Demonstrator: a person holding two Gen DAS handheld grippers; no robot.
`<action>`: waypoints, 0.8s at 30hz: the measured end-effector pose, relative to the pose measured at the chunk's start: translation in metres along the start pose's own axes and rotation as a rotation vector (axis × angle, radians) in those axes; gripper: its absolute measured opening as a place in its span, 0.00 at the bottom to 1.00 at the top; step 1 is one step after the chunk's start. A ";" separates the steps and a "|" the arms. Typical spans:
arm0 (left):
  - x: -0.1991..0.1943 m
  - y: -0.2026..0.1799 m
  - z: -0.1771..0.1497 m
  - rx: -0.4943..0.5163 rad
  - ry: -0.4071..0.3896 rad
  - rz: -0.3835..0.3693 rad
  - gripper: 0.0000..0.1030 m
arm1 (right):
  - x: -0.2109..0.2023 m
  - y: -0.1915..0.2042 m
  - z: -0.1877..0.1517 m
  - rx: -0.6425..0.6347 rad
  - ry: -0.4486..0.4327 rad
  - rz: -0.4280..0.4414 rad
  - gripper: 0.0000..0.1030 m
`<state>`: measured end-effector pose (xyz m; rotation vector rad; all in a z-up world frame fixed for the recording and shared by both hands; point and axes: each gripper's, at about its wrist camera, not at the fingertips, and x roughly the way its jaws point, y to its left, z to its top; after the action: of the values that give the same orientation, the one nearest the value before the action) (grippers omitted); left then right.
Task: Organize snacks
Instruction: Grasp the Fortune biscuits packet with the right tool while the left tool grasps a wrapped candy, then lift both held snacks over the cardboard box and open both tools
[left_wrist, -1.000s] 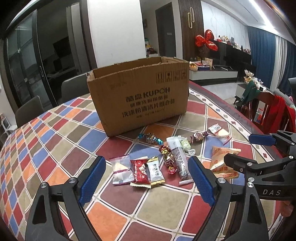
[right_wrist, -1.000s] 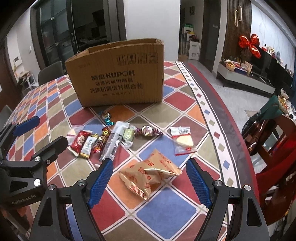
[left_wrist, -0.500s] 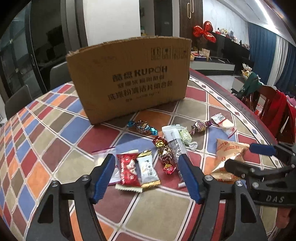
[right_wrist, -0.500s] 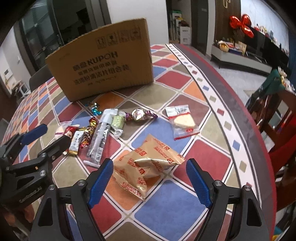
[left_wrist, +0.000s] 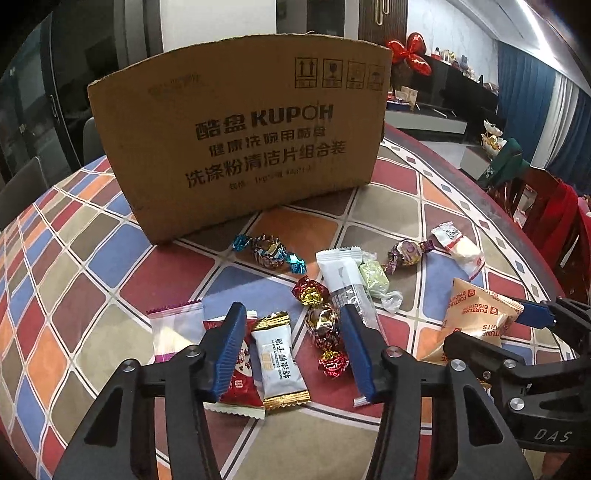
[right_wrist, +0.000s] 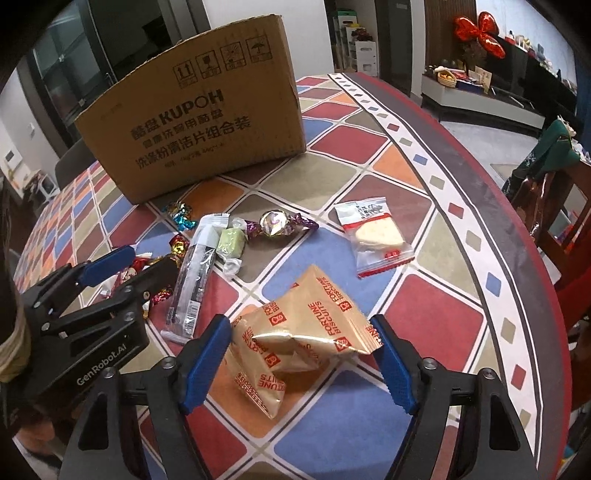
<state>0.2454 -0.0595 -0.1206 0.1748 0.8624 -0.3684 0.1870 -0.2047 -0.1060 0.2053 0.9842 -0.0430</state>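
Blue-padded left gripper (left_wrist: 291, 349), jaws closing around the white candy packet (left_wrist: 279, 363) at lower centre, may also pinch neighbouring foil sweets (left_wrist: 323, 326). Right gripper (right_wrist: 299, 363), wide, closing, straddles the fortune biscuit bags (right_wrist: 295, 339). Cardboard box (left_wrist: 240, 129) stands behind.

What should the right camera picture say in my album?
Right gripper closing around fortune biscuit packets, candies scattered before a cardboard box.

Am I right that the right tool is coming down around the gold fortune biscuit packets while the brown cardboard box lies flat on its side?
Not quite: the brown cardboard box stands upright, as the right wrist view shows. The right tool does straddle the gold fortune biscuit packets.
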 end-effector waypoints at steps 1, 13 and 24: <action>0.000 0.000 0.000 -0.002 -0.002 -0.005 0.47 | 0.001 0.001 0.000 0.000 -0.002 0.001 0.75; 0.001 -0.002 0.000 -0.011 0.010 -0.065 0.16 | 0.003 0.008 0.001 -0.041 -0.006 0.033 0.52; -0.020 0.001 0.002 -0.031 -0.037 -0.080 0.15 | -0.007 0.011 0.001 -0.068 -0.032 0.039 0.48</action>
<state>0.2356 -0.0543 -0.1044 0.1051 0.8397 -0.4319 0.1852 -0.1947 -0.0976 0.1612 0.9482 0.0228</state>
